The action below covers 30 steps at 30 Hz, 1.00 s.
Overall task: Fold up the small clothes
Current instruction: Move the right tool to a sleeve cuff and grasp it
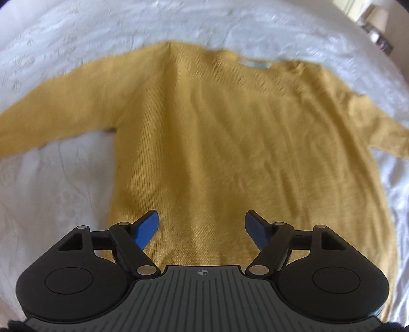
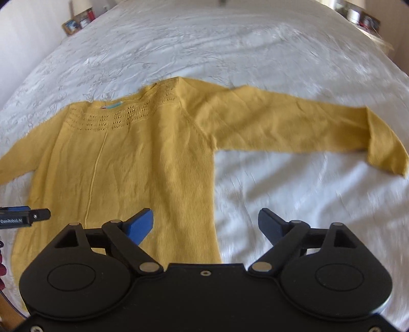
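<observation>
A mustard-yellow knitted sweater (image 1: 209,132) lies flat on a white bedspread (image 1: 56,178), neckline far, both sleeves spread sideways. My left gripper (image 1: 202,224) hovers open over the sweater's lower hem area, with nothing between its blue pads. In the right wrist view the same sweater (image 2: 143,163) fills the left half, and its right sleeve (image 2: 294,125) stretches out with the cuff folded down. My right gripper (image 2: 204,222) is open above the sweater's right side edge near the hem, empty. The left gripper's fingertip (image 2: 25,215) pokes in at the left edge.
The white embroidered bedspread (image 2: 230,46) extends all around the sweater. Framed pictures and small items (image 2: 76,21) stand beyond the bed's far left corner, and more objects (image 2: 358,15) sit at the far right.
</observation>
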Tool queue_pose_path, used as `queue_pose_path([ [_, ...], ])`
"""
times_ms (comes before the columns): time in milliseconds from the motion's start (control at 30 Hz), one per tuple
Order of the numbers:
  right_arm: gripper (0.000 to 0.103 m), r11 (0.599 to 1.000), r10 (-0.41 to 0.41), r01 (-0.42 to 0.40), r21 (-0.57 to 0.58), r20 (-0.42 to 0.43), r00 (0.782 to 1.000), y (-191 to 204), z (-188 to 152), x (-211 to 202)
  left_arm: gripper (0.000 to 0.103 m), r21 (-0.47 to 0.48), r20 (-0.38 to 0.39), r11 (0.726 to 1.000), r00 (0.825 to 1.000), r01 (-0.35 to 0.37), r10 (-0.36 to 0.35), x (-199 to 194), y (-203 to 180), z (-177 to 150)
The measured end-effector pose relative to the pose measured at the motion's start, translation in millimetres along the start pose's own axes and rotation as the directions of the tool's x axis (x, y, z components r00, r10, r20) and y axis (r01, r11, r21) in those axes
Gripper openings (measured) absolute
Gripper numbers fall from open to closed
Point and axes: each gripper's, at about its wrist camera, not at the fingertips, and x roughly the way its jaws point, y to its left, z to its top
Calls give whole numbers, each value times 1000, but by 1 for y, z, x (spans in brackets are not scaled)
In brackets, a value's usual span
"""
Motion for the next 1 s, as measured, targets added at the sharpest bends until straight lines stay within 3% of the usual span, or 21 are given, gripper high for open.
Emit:
queue_pose_path([
  [67, 90, 999, 14, -14, -30, -8, 1000, 4, 15, 16, 85, -3, -57, 999, 998, -34, 34, 18, 2, -6],
  [167, 90, 996, 36, -38, -86, -18, 999, 14, 38, 39, 95, -16, -69, 998, 996, -60, 58, 27, 2, -9],
  [367, 90, 991, 42, -49, -126, -58, 997, 22, 76, 93, 101, -39, -116, 995, 989, -93, 87, 34, -1, -3],
  [567, 92, 969, -160, 132, -209, -123, 979, -5, 84, 132, 103, -68, -118, 992, 988, -105, 97, 34, 4, -5],
  [767, 93, 964, -250, 237, -118, -112, 962, -70, 82, 118, 103, -79, -108, 990, 988, -118, 109, 30, 1, -9],
  [867, 92, 983, -180, 179, -37, -48, 982, -97, 78, 82, 103, -94, -117, 988, 987, -124, 112, 27, -3, -4],
  [1000, 92, 977, -204, 205, -61, 29, 979, -122, 65, 36, 103, -143, -118, 984, 989, -104, 88, 15, -4, 1],
])
